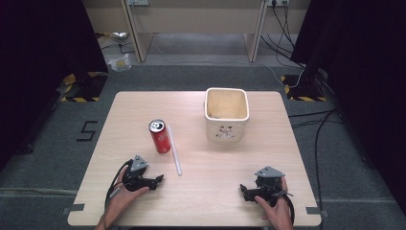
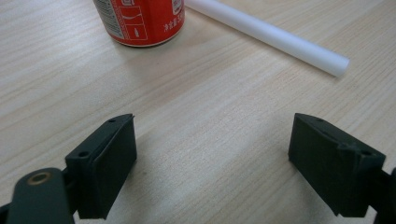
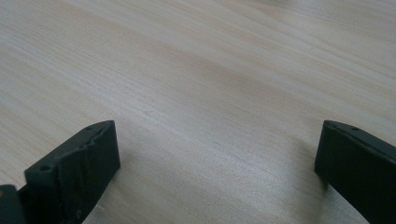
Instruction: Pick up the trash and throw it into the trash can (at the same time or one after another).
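Left gripper (image 2: 212, 154) wide apart; red can (image 2: 140, 21) top cut off.

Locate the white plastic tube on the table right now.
In the high view the white plastic tube lies flat left of centre on the wooden table, just right of the upright red soda can, ahead of the left claw.

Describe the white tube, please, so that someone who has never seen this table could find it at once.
Start at the wooden table and find the red can standing left of the cream bin. The tube lies flat just right of the can, running from beside it toward the person's edge. It is the one long, thin, plain white thing there; its neighbours stand upright.
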Demonstrator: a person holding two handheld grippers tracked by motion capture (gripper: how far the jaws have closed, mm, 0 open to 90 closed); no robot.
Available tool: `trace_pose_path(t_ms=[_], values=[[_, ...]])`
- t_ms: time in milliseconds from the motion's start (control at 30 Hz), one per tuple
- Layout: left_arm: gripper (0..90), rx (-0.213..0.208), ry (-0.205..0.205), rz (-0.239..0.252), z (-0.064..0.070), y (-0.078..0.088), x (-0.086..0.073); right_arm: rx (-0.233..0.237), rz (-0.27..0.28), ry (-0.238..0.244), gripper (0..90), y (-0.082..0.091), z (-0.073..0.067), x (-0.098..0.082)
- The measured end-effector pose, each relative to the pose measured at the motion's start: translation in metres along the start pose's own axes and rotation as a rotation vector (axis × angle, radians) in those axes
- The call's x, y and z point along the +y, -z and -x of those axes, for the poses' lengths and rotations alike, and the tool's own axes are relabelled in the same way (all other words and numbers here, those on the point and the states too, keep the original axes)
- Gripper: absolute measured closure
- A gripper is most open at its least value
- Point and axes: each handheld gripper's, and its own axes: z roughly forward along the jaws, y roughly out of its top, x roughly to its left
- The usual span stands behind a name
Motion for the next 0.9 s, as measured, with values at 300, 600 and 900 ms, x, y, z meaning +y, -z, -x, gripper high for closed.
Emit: trace_pose_path(t_ms=[300,600,900], values=[[14.4,0.0,0.0,0.0,0.0,0.0,0.0,0.001,-0.001,-0.001,0.3,0.0,0.0,0.0],[15.5,-0.002,0.007,0.001,-0.001,0.0,0.0,-0.003,0.001,-0.004,0.3,0.0,-0.001,0.0],[18.0,-0.002,0.079,0.06,-0.012,0.006,0.008,-0.003,0.001,-0.003,0.3,0.0,0.0,0.0]])
